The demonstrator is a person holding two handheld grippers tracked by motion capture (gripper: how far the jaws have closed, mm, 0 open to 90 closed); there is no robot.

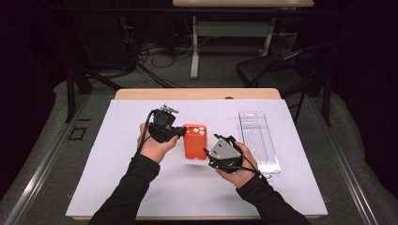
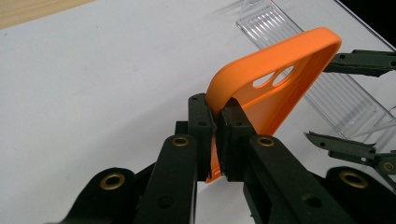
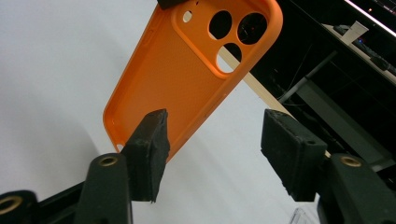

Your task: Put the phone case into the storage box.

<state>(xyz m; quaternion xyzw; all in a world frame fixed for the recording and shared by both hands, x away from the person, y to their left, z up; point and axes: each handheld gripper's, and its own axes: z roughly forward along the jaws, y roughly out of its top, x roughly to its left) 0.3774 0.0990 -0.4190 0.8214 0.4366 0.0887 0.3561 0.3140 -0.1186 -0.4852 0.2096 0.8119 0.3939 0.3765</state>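
An orange phone case (image 1: 195, 140) with three round camera cut-outs is held off the white table mat (image 1: 141, 187). My left gripper (image 1: 180, 132) is shut on the case's left side edge; in the left gripper view both pads pinch the rim of the case (image 2: 280, 88) at the gripper (image 2: 217, 126). My right gripper (image 1: 211, 144) is at the case's right side with its jaws apart. In the right gripper view the case (image 3: 187, 79) hangs just above one pad (image 3: 152, 144); the other pad (image 3: 289, 149) stands well clear, and nothing is pressed between them.
A clear ribbed plastic tray (image 1: 258, 140) lies on the mat to the right of my right hand. The mat's wooden table edge (image 1: 197, 93) runs along the back. Beyond it on the floor are a black chair (image 1: 277, 70), cables and another table's legs (image 1: 195, 47).
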